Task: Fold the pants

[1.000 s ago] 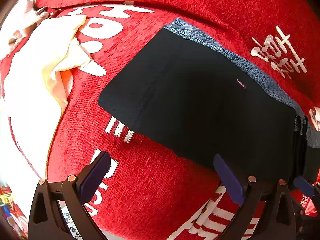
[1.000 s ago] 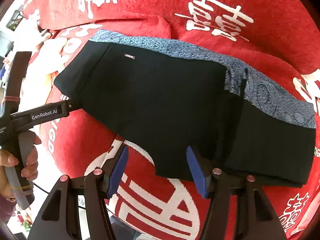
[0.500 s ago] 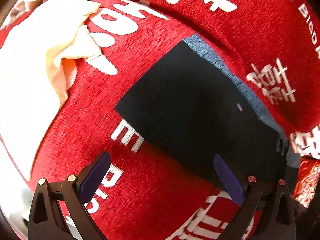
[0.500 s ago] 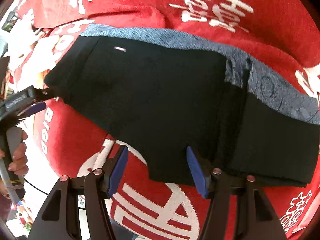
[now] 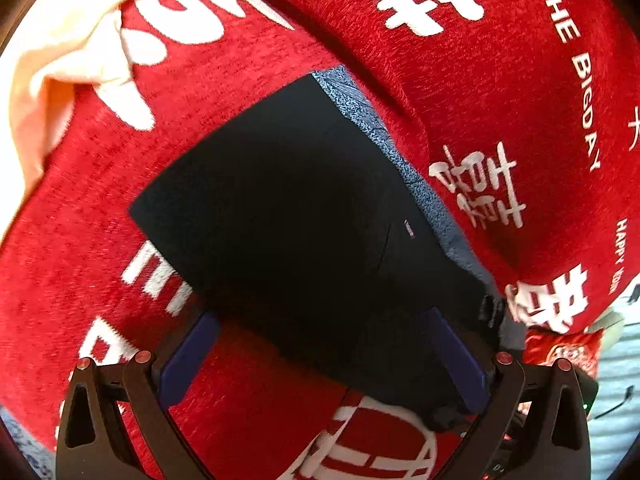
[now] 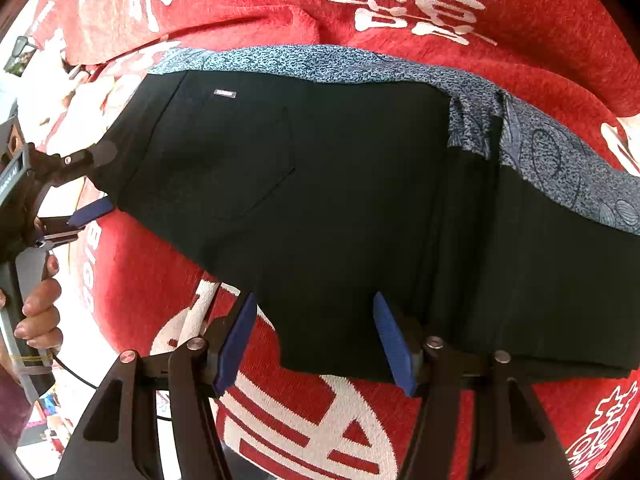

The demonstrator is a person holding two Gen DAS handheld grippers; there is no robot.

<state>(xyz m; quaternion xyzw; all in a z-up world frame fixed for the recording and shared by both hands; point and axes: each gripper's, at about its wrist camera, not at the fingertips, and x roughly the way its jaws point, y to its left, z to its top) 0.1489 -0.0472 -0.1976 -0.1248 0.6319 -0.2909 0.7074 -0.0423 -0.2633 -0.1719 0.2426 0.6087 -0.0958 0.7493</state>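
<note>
We see black pants (image 6: 340,208) lying folded and flat on a red blanket (image 6: 540,40) printed with white characters. A blue-grey patterned band (image 6: 320,66) runs along the pants' far edge, from 11 o'clock to 3 o'clock in the right wrist view.

Our right gripper (image 6: 316,340) sits at 6 o'clock with its blue pads spread apart, straddling the near hem of the pants without pinching it.

Our left gripper (image 5: 320,360) is likewise spread wide at 6 o'clock in its own view, its pads either side of the pants' near edge. From the right wrist view the same tool appears at 9 o'clock, its tips at the end of the pants; we cannot tell if they touch the cloth.

A pale cream cloth (image 5: 60,60) lies at 10 o'clock in the left wrist view, well apart from the pants.
</note>
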